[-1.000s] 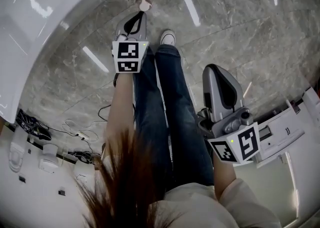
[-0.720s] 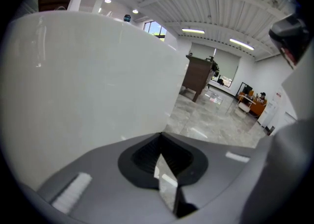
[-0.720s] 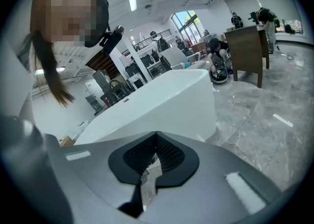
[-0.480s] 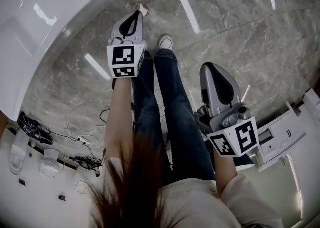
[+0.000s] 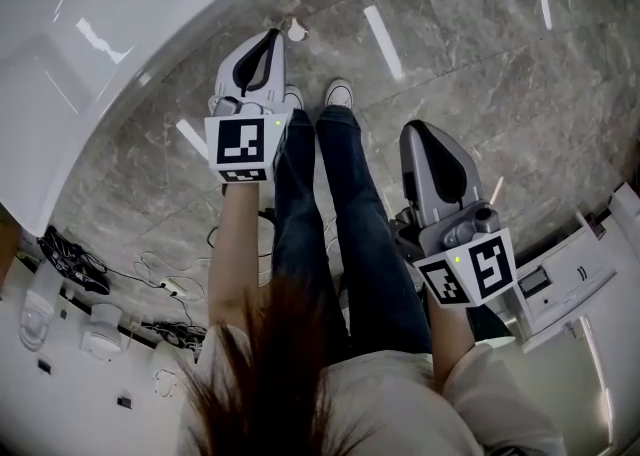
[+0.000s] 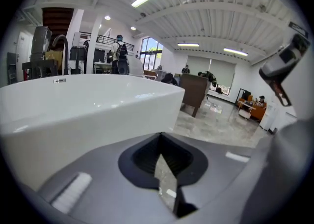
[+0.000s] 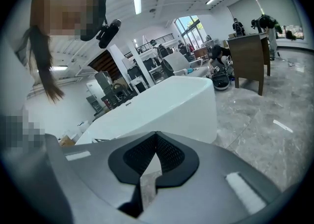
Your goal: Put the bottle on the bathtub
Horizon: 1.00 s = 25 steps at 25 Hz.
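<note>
Left gripper (image 5: pixel 275 37) jaws clenched on nothing; right gripper (image 5: pixel 425 134) likewise. Pale thing (image 5: pixel 295 32), perhaps the bottle, on floor (image 5: pixel 480 44) at one o'clock. Risk: reaching bathtub (image 5: pixel 70 54) empty-handed.

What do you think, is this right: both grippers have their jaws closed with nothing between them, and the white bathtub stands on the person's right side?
Not quite. The head view shows the white bathtub on the person's left side, next to the left gripper. The rest holds: the left gripper and the right gripper both have their jaws closed with nothing between them.
</note>
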Available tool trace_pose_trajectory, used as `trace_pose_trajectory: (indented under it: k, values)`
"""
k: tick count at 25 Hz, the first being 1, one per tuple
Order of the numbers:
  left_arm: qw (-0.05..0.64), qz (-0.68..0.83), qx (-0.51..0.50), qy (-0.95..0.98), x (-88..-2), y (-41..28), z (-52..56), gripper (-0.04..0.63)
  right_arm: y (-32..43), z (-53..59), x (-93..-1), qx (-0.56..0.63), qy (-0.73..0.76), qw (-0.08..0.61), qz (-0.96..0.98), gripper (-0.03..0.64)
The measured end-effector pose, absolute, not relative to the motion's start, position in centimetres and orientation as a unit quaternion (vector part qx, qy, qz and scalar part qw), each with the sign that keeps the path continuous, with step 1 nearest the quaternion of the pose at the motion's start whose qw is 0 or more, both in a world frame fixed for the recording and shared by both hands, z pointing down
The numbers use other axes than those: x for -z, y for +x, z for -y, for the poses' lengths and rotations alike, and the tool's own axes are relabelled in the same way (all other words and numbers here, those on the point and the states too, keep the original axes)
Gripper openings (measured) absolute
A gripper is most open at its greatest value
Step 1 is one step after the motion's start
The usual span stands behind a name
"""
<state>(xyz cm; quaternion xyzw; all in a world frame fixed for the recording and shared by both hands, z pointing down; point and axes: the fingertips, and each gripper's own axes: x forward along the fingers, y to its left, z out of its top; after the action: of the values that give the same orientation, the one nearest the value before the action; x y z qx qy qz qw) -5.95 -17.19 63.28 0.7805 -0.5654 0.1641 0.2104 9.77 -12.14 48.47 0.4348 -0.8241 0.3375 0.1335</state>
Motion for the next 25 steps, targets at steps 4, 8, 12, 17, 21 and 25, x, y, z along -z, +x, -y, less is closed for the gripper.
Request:
trace_pose_trajectory:
  k: [4,8,12,17,21,25]
  values:
    - [0.193,0.575,-0.151,0.780,-59.8,-6.9,17.1,0.048,9.0,12.0,-47.0,-0.330,0.431,0.128,0.830,-0.001]
    - [0.175,0.580,-0.128,0.785,-55.2,-6.8,17.4,0.048,8.6,11.9,-45.2,-0.322,0.430,0.125,0.834,0.000]
    - [0.153,0.578,-0.104,0.795,-49.9,-6.2,17.5,0.048,8.5,11.9,-43.3,-0.315,0.429,0.118,0.838,0.000]
    - [0.131,0.573,-0.090,0.804,-44.1,-6.4,17.1,0.048,8.0,11.9,-40.3,-0.298,0.427,0.110,0.846,0.000]
    - [0.124,0.582,-0.076,0.800,-40.0,-7.2,16.7,0.048,7.6,11.8,-37.6,-0.287,0.427,0.102,0.852,0.000]
    - [0.112,0.588,-0.063,0.799,-36.2,-7.5,16.4,0.048,7.2,11.4,-35.6,-0.280,0.422,0.099,0.856,0.000]
